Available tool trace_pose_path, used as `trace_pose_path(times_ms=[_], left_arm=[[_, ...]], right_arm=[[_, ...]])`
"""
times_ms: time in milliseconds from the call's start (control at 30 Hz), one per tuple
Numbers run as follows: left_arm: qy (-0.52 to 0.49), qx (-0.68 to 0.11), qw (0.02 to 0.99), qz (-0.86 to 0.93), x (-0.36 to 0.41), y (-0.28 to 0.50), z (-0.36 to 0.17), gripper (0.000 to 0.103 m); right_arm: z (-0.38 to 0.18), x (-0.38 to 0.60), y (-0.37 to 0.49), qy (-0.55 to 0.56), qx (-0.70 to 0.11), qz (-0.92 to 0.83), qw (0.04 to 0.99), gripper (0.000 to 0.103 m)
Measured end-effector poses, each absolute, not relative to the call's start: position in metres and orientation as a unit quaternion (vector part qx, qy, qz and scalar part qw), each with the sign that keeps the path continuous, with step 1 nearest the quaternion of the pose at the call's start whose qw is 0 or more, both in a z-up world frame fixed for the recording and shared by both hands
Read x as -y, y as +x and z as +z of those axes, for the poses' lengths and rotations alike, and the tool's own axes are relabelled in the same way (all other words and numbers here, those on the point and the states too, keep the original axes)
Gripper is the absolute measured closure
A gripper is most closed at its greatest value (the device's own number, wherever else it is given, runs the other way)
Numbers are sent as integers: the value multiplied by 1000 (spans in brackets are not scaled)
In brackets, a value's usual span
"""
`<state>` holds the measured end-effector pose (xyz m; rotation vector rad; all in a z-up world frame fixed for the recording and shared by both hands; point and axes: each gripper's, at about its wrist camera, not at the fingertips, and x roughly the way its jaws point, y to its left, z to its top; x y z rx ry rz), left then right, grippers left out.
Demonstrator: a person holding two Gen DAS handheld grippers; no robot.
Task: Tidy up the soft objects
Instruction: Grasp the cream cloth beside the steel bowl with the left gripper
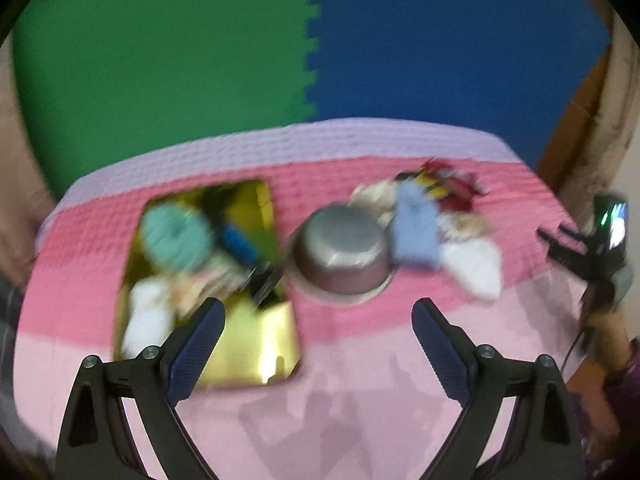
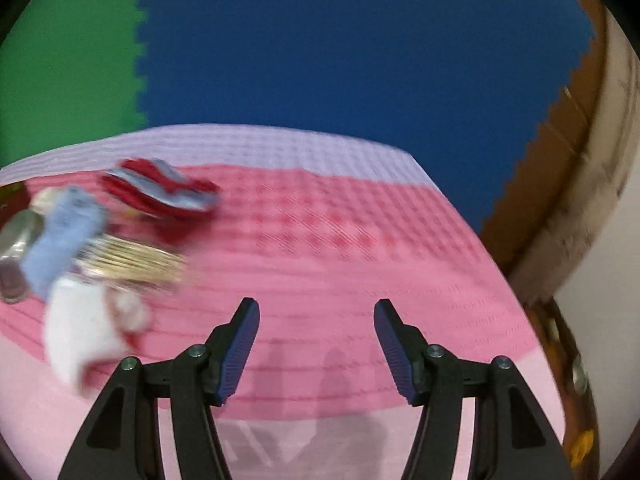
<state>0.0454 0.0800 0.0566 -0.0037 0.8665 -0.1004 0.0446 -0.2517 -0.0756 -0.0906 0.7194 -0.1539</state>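
Both views are motion-blurred. My left gripper (image 1: pixel 318 312) is open and empty above the pink cloth, near the gold tray (image 1: pixel 256 356), which holds a teal soft item (image 1: pixel 174 236), a white one (image 1: pixel 146 316) and other items. Right of an upturned metal bowl (image 1: pixel 342 250) lies a pile: a light blue cloth (image 1: pixel 414 230), a white sock (image 1: pixel 476 266) and red items (image 1: pixel 452 184). My right gripper (image 2: pixel 316 316) is open and empty over bare cloth, right of the same pile: blue cloth (image 2: pixel 60 240), white sock (image 2: pixel 78 332), red-and-grey cloth (image 2: pixel 160 188).
The table is covered by a pink and lilac cloth (image 1: pixel 360 360). Green and blue foam mats (image 1: pixel 312 40) form the backdrop. A black stand with a lit device (image 1: pixel 600 240) is at the table's right edge. A brown cardboard edge (image 2: pixel 560 160) is on the right.
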Motion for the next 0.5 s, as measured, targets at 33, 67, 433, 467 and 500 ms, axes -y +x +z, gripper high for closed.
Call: trace_pose_path(times_ms=[33,67,433,467,500], left_arm=[[6,-415,908,-61,-73,60,60,10],[18,-411,909,-68,-68,72,62,10],[195,-435,854,-209,-8,186,36,11],[206,-438,848,-218,-5,193,31,12],[216,-442,840,-226,-3,198,26,13]], right_arm=[[-81,259,45,-33,-357,-79,930,42],[-88,267,45,-19,-364,-82,928,42],[-99,277,49,30,-378,-55,924,42],[-100,278,49,34,-379,-53,923,42],[-100,280,49,38,-380,-53,923,42]])
